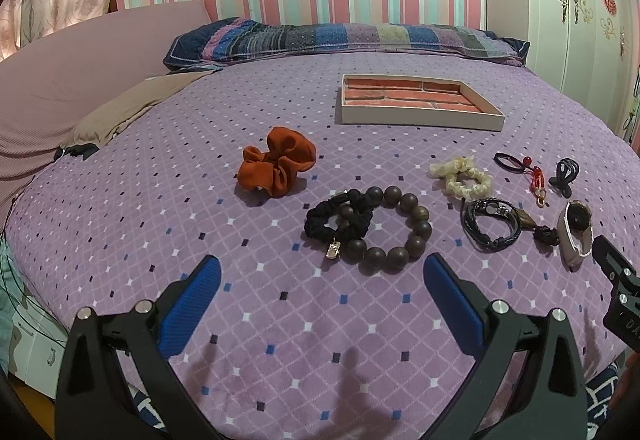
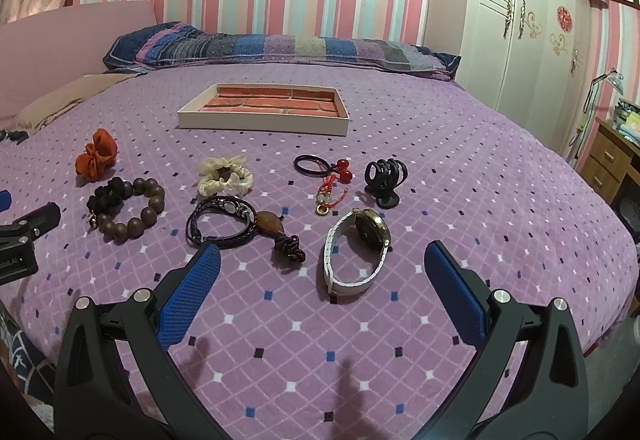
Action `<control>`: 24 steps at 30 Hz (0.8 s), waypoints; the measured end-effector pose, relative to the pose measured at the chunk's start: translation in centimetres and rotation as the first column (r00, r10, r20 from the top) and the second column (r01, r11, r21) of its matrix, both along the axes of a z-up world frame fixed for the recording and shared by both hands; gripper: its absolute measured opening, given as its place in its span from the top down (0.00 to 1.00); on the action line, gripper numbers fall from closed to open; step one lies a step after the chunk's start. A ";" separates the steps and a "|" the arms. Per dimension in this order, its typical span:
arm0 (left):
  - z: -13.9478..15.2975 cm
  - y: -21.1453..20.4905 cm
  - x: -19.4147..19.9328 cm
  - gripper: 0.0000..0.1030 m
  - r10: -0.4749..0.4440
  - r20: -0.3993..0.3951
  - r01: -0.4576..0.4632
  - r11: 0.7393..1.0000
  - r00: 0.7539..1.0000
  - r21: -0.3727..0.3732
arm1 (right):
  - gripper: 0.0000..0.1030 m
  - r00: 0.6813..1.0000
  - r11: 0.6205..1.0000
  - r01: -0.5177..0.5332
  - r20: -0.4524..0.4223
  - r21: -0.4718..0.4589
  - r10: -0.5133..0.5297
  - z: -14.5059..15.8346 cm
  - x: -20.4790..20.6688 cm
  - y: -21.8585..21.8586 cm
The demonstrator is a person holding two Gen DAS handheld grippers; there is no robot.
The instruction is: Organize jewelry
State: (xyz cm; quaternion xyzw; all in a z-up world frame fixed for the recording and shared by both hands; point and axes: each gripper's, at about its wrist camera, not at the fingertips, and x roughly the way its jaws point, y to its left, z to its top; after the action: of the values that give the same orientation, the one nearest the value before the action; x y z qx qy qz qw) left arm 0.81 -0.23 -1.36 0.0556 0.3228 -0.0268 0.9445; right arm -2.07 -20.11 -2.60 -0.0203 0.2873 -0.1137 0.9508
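Observation:
Jewelry lies spread on a purple bed. A shallow box [image 1: 420, 117] [image 2: 262, 126] with a brick-pattern floor sits behind it, holding nothing. My left gripper [image 1: 322, 272] is open, just short of the wooden bead bracelet [image 1: 400, 228] that is tangled with a black scrunchie [image 1: 338, 218]. An orange scrunchie [image 1: 278, 166] lies further back. My right gripper [image 2: 322, 260] is open, with the white-strap watch [image 2: 352, 252] between its fingertips' line. Nearby lie a black braided bracelet [image 2: 222, 222], a cream scrunchie [image 2: 224, 176], a red charm with hair tie [image 2: 328, 180] and a black claw clip [image 2: 384, 178].
A patchwork pillow [image 1: 344, 40] lies along the striped wall. A pink headboard cushion [image 1: 80, 72] is on the left. A white wardrobe [image 2: 520, 20] stands at right, with a wooden drawer unit [image 2: 608, 164] beyond the bed's edge. The near strip of bedspread bears no objects.

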 end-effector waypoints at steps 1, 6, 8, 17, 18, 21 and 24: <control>0.0 0.1 0.1 0.04 0.000 -0.001 0.000 1.000 1.000 -0.002 | 0.04 1.000 1.000 0.003 0.000 -0.009 -0.003 0.0 0.0 0.1; 0.0 -0.1 0.2 0.04 -0.002 -0.004 0.002 1.000 1.000 -0.007 | 0.04 1.000 1.000 0.005 0.022 -0.023 -0.005 0.1 -0.1 0.3; -0.1 0.0 0.4 0.04 -0.003 -0.005 0.003 1.000 1.000 -0.009 | 0.04 0.999 0.999 0.018 0.031 -0.031 -0.017 0.1 -0.2 0.2; -0.6 -0.1 0.9 0.04 -0.037 -0.015 0.037 0.999 0.999 -0.025 | 0.04 0.999 0.999 0.019 0.028 -0.039 -0.017 -0.4 0.0 0.4; -0.6 -0.2 0.9 0.04 -0.042 -0.014 0.042 0.999 0.999 -0.024 | 0.04 0.999 0.999 0.013 0.030 -0.033 -0.012 -0.5 0.0 0.4; -0.7 -0.1 0.9 0.04 -0.052 -0.014 0.052 0.998 0.999 -0.023 | 0.04 0.999 0.999 0.015 0.036 -0.035 -0.014 -0.5 0.0 0.4; -0.7 0.0 1.0 0.04 -0.062 -0.020 0.061 0.998 0.998 -0.029 | 0.04 0.999 0.999 0.014 0.033 -0.034 -0.013 -0.6 0.1 0.5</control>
State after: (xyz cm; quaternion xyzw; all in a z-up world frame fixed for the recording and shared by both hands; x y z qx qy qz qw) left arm 1.82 -0.22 -2.09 0.0516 0.3302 -0.0611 0.9405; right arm -1.99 -19.66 -3.16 -0.0325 0.2698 -0.1252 0.9542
